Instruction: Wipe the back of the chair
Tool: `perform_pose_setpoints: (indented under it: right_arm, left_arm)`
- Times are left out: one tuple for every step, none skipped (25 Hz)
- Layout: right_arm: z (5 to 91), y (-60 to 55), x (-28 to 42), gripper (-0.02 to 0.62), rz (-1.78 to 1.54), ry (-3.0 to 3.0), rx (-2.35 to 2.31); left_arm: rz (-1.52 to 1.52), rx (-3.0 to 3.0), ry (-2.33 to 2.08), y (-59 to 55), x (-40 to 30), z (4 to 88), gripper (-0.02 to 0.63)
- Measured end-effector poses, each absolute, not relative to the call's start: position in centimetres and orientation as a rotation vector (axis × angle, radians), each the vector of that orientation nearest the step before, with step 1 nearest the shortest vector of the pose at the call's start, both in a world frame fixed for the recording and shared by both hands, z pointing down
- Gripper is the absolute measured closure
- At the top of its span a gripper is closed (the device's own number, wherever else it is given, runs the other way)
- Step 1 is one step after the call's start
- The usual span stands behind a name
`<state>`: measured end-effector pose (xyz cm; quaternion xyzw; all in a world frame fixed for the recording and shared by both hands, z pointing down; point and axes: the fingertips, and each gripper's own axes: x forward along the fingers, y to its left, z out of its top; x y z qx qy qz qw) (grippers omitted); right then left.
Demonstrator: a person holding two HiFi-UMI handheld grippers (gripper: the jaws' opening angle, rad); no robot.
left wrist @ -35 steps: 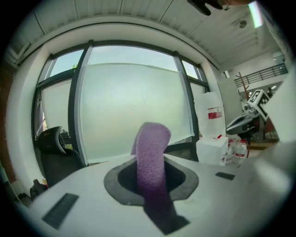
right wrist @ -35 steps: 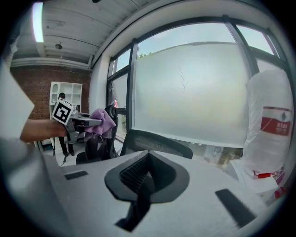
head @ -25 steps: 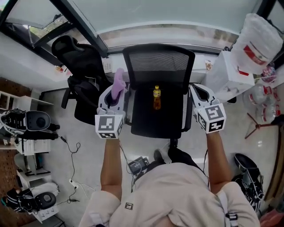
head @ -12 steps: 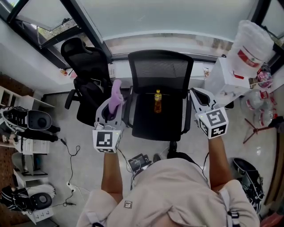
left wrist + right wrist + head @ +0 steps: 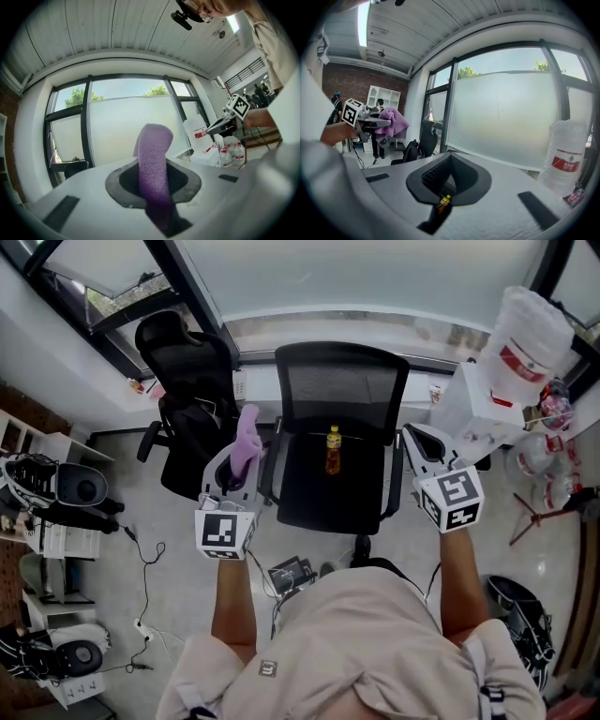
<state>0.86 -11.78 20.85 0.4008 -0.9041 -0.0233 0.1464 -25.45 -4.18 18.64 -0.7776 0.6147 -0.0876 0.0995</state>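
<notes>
A black office chair stands in front of me; its mesh back faces the window and a small orange bottle stands on its seat. My left gripper hovers at the chair's left armrest, shut on a purple cloth that sticks up between its jaws. My right gripper hovers by the right armrest, jaws together and holding nothing. In the right gripper view the mesh back and bottle show through the jaw opening, and the left gripper's cloth shows at the left.
A second black chair stands close on the left. White boxes and a wrapped water jug crowd the right, with bottles beside them. Cables and shoes lie on the floor. A window wall runs behind.
The head view has shifted a little, so the chair sits slightly lower and nearer. Both grippers stay beside the armrests, the left one still clamped on the cloth.
</notes>
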Motion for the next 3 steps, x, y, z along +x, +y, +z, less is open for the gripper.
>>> perform_pose_setpoints:
  right_arm:
    - [20.78, -11.59, 0.86, 0.604, -0.069, -2.602, 1.155]
    - [20.72, -11.41, 0.85, 0.604, -0.071, -2.602, 1.156]
    - [20.65, -11.24, 0.83, 0.604, -0.072, -2.602, 1.157]
  left_arm:
    - [-0.258, -2.298, 1.815, -4.02, -25.45, 18.58, 0.532]
    - [-0.256, -2.295, 1.812, -3.85, -25.49, 18.54, 0.532]
    - [-0.254, -2.293, 1.808, -3.69, -25.53, 18.50, 0.532]
